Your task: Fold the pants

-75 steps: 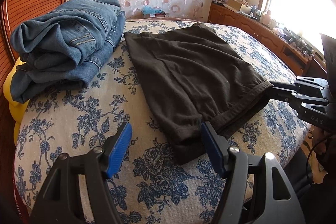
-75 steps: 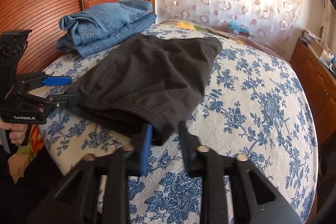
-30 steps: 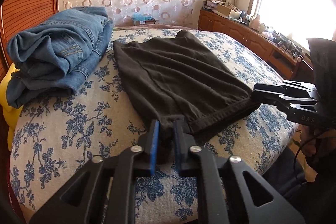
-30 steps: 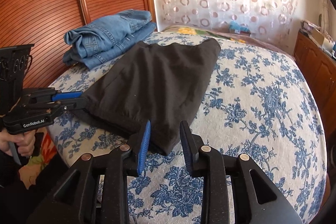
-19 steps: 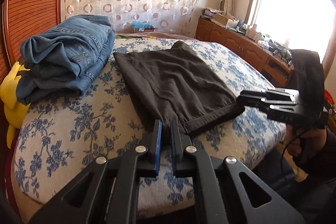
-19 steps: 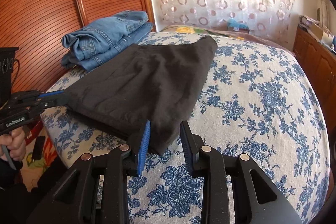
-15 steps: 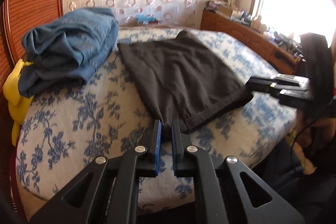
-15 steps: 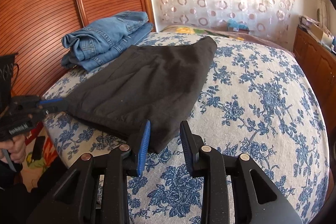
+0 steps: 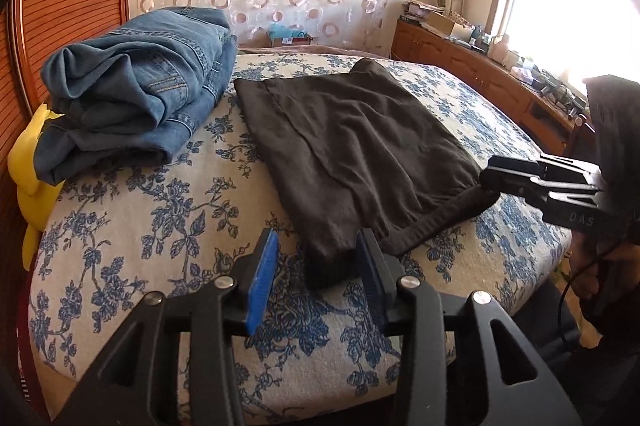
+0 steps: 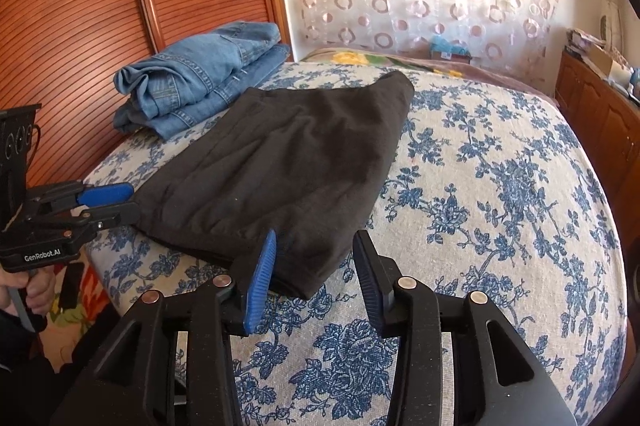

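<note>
The dark pants (image 9: 352, 142) are laid folded and flat on the bed (image 9: 132, 226), on its blue floral cover, with a stack of folded jeans (image 9: 136, 94) just beside them towards the ribbed wooden headboard (image 10: 80, 6). The left hand-held gripper (image 9: 316, 266) is seen partly open, its jaws just having been opening; the near corner of the pants lies between the pads without being pressed. The right hand-held gripper (image 10: 314, 266) is likewise partly open, its jaws also just having been opening, and the other near corner of the pants lies loose between its blue pads, released.
</note>
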### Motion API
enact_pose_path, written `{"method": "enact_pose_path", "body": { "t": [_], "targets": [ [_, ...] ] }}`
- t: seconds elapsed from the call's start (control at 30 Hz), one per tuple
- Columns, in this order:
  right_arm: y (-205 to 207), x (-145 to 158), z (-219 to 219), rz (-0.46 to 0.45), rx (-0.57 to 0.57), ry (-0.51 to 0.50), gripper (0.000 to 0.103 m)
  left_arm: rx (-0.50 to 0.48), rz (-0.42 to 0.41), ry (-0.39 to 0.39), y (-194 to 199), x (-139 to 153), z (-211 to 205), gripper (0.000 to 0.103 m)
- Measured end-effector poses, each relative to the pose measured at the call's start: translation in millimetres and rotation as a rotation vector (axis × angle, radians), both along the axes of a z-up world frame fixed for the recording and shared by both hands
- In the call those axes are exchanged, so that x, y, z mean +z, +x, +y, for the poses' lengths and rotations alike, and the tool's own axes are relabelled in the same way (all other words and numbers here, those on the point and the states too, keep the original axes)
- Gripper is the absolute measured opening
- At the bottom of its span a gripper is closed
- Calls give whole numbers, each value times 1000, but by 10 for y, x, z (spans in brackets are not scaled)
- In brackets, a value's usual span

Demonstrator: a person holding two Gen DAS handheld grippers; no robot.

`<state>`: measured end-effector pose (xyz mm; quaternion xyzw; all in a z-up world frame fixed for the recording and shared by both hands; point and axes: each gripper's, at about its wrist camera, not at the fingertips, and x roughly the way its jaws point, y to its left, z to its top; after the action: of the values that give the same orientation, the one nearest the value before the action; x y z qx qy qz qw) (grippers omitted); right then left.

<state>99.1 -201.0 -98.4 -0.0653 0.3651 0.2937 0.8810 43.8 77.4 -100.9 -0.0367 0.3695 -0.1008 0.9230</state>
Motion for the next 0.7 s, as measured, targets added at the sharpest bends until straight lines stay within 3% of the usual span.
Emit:
{"method": "enact_pose_path", "body": {
  "t": [0.4,0.7],
  "targets": [
    [7,-173,44,64,-1,-13,42,-6,37,-11,89,-131,-16,40],
    [-82,-194,98,49,31,-31,42,-11,21,14,61,-135,-25,41]
  ]
}}
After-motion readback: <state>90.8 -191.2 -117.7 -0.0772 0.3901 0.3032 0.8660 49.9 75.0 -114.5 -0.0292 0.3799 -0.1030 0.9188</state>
